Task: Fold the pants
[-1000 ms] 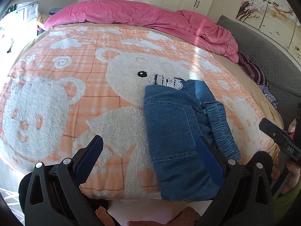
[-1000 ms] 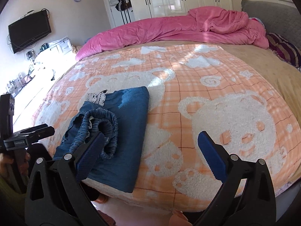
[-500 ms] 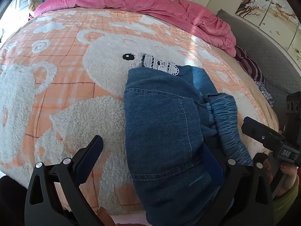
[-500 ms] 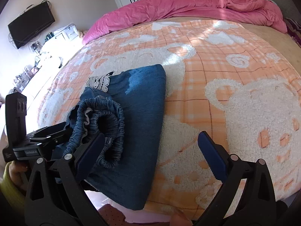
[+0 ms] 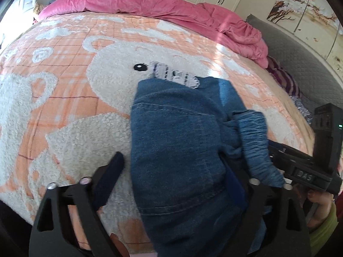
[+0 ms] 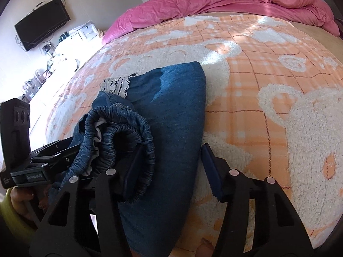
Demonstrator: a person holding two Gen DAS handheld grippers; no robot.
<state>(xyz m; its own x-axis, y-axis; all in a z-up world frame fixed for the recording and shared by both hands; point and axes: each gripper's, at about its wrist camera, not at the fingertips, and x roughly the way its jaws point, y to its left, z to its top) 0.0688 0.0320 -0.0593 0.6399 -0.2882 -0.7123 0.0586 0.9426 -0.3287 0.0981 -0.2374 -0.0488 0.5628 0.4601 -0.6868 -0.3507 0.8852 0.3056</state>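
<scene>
Folded blue denim pants lie on the bear-patterned blanket, a white lace trim poking out at their far end. My left gripper straddles their near left part. Its jaws are closing, and the left finger still stands clear of the denim. In the right wrist view the pants show their gathered elastic waistband on the left. My right gripper is closing around the near right part, one finger at the waistband, the other just off the fold's edge.
A crumpled pink duvet lies across the far side of the bed, with a grey headboard at the right. A wall TV and a cluttered dresser stand to the left. The bed's near edge is right below both grippers.
Both grippers came down and forward onto the near end of the pants. Their jaws, wide open before, have narrowed around the denim.
</scene>
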